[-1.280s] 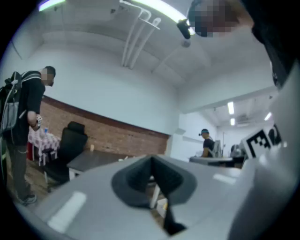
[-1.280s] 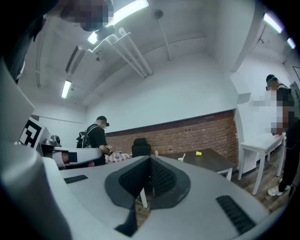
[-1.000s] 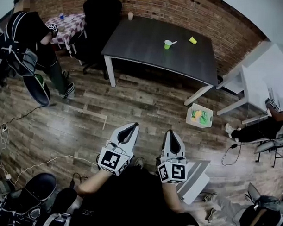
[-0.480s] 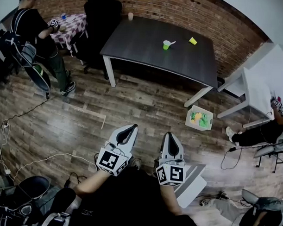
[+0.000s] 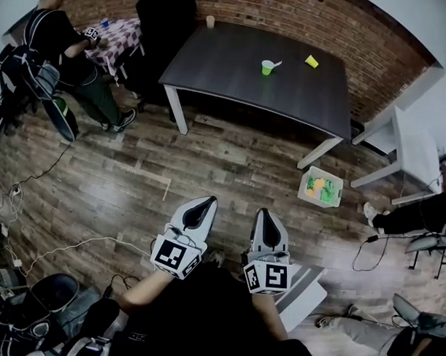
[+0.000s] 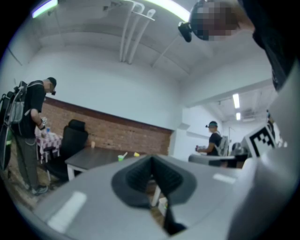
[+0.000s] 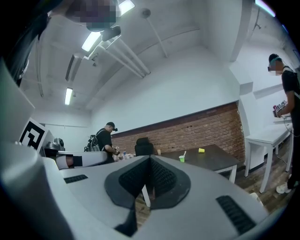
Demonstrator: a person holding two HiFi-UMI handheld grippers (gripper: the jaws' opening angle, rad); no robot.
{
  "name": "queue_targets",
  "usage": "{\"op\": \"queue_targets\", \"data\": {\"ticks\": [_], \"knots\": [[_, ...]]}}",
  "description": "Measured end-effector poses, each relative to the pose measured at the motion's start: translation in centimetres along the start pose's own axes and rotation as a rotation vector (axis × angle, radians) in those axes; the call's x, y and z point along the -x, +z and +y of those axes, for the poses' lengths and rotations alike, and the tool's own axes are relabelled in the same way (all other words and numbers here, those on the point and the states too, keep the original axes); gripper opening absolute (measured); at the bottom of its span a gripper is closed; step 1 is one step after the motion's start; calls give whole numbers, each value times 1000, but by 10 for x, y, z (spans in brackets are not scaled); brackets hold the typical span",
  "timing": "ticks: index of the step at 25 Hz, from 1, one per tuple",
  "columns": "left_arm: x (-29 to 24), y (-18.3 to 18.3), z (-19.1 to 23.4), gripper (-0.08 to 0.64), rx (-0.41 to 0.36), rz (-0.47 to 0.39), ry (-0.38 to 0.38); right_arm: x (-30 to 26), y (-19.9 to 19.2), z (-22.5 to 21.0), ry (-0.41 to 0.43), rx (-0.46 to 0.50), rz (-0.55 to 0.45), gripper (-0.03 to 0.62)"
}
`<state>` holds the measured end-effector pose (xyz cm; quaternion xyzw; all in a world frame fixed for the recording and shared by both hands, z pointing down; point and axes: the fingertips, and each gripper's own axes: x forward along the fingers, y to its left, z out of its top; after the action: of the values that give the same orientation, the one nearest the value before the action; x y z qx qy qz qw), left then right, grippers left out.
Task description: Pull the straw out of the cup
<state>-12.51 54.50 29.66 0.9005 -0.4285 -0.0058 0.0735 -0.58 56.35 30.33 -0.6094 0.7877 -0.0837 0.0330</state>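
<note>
Left hand-held gripper and right hand-held gripper closed, empty — green plastic cup with white straw well ahead, on dark tabletop.

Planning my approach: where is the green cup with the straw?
In the head view, the green cup stands on the dark table, upper middle, just left of the yellow cup.

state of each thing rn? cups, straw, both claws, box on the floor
green cup: upright on the dark table, straw inside
straw: in the green cup, leaning right
yellow cup: on the table, apart from the green cup
left claw: shut, empty
right claw: shut, empty
floor box: open, green and yellow contents
</note>
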Motion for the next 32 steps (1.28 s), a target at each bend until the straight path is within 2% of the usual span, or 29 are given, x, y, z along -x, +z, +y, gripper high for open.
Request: {"op": "queue_targets", "data": {"ticks": [7,19,32], "knots": [[-57,1,41,3,-3,-11,16,-51,7,-27,-43,-12,-22,2],[-177,48,135,3,5,-45,-69,-195,37,-50,-96,36,-28,2],[-273,67,221,3,5,-24,-137,-321,45,-71,-157,31,-22,2]]}}
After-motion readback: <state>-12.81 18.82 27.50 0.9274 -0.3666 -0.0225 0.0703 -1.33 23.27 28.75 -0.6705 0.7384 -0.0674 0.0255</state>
